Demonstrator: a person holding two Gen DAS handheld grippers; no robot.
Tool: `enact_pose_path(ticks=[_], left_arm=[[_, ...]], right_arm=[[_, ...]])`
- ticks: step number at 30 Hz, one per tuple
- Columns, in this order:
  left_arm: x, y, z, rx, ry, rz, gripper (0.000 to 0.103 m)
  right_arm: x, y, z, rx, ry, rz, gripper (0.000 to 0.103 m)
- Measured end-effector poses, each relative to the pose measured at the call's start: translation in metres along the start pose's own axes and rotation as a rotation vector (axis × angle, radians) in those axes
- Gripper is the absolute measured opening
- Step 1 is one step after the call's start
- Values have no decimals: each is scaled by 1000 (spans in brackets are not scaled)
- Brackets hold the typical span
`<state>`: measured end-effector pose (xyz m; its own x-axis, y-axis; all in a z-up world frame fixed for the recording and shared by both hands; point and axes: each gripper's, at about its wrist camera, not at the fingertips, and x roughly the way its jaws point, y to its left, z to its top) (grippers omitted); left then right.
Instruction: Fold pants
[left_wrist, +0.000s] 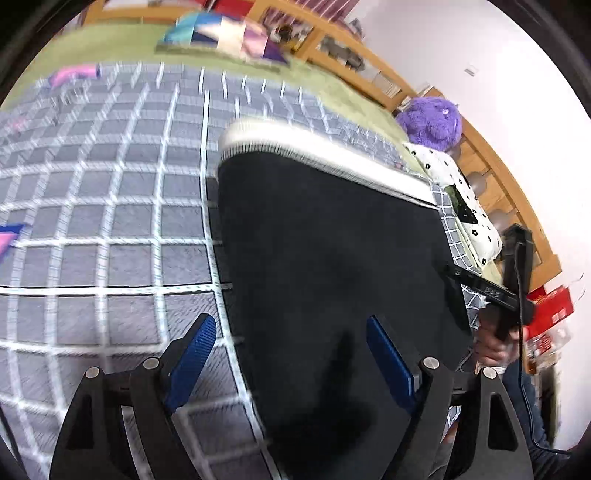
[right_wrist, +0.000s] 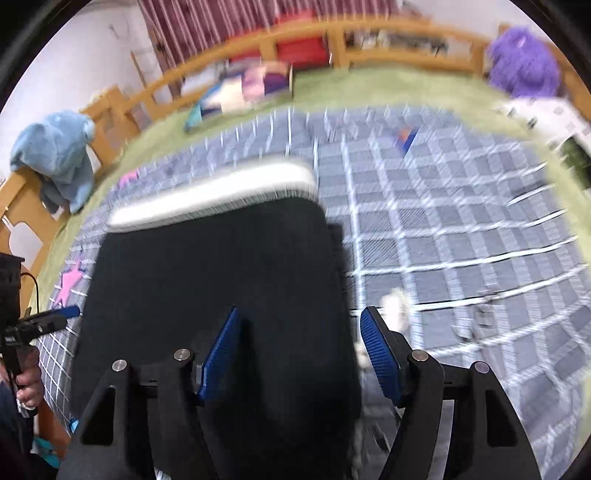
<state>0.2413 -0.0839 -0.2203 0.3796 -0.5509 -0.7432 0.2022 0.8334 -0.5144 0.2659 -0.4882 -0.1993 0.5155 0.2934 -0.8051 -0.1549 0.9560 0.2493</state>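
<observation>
Black pants (left_wrist: 332, 266) with a white waistband (left_wrist: 325, 155) lie flat on a grey checked bedspread (left_wrist: 110, 206). My left gripper (left_wrist: 291, 347) is open above the pants' left edge, blue pads spread wide and empty. In the right wrist view the pants (right_wrist: 214, 266) lie with the waistband (right_wrist: 214, 188) at the far end. My right gripper (right_wrist: 299, 343) is open over the pants' right edge, holding nothing. Each gripper shows in the other's view: the right one (left_wrist: 491, 291) and the left one (right_wrist: 40, 321), both at the frame edge.
A purple plush toy (left_wrist: 432, 122) and a white flowered pillow (left_wrist: 461, 199) sit at the bed's right side. A colourful folded cloth (left_wrist: 229, 37) lies at the far end. A blue plush (right_wrist: 59, 155) hangs on the wooden rail (right_wrist: 369, 40). Both views are motion-blurred.
</observation>
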Motion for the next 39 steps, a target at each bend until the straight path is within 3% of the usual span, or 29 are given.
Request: enact_pose_path(ticks=[2,4,8,11,13,15,17,19,21,24,26,29,32,34,37,39], left_arm=[[20,10,-1,-29,29,-22,81],[26,15,-2,-35,-14,-71,80],[39,8,3,-9,-29,-119,70],[42,3,6,-35,-25,-125,50],[36,3,13,-48,-12,-140,32],[27,3,24,-65,-17,-189,24],[0,1,34,-44,-54,-236,23],[-26,-3,43,13,-80,-203,23],[-60,3,48,61,-117,-157,23],[-105,37,51,58,-129,-87,23],[-121,62,55,29,-124,-35,23],[-124,106,48,-15,-91,75,25],[-103,148,32,-119,-49,101,42],[-91,149,22,-122,-59,117,54],[-91,126,20,-60,-80,188,55],[-107,109,19,3,-108,255,55]], right_arm=[[23,-12,0,10,19,71,66],[29,-18,5,18,47,123,66],[41,-28,8,16,92,180,66],[42,-28,3,63,112,230,66],[44,-33,-2,139,120,298,60],[40,-29,-3,171,111,288,54],[23,-19,1,204,78,257,44],[2,1,4,211,29,274,35],[-10,32,7,193,2,275,32],[-8,86,13,191,-27,362,24],[4,126,18,197,-31,434,23],[44,184,24,109,27,408,23],[83,203,21,87,57,290,32],[92,196,18,59,55,274,33],[92,183,15,90,79,267,41],[77,190,20,69,71,206,41]])
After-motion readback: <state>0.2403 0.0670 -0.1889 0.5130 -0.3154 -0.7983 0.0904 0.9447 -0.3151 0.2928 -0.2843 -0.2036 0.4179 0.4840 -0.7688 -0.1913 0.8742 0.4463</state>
